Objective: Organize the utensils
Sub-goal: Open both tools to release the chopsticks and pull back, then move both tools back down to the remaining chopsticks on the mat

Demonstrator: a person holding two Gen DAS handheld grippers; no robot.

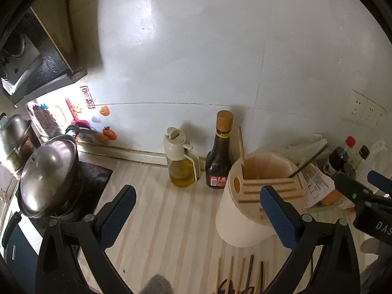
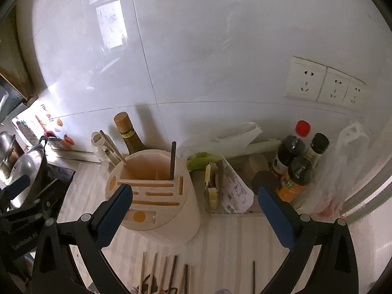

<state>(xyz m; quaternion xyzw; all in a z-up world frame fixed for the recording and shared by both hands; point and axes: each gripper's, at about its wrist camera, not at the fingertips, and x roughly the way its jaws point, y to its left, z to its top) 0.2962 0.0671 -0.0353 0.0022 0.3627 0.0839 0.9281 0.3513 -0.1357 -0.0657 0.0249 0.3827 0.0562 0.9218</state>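
Right gripper (image 2: 196, 203) fingers spread, empty; utensil holder (image 2: 156, 191) ahead, chopsticks (image 2: 169, 276) loose on counter (image 2: 232, 240).

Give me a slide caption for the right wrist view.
Open right gripper faces the utensil holder, two chopsticks already in, more chopsticks on the counter.

both wrist views look steeply down, close, sharing the utensil holder (image 1: 247, 210) (image 2: 156, 191).

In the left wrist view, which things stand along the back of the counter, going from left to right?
Steel pot lid → oil dispenser → dark sauce bottle → utensil holder → red-capped bottle.
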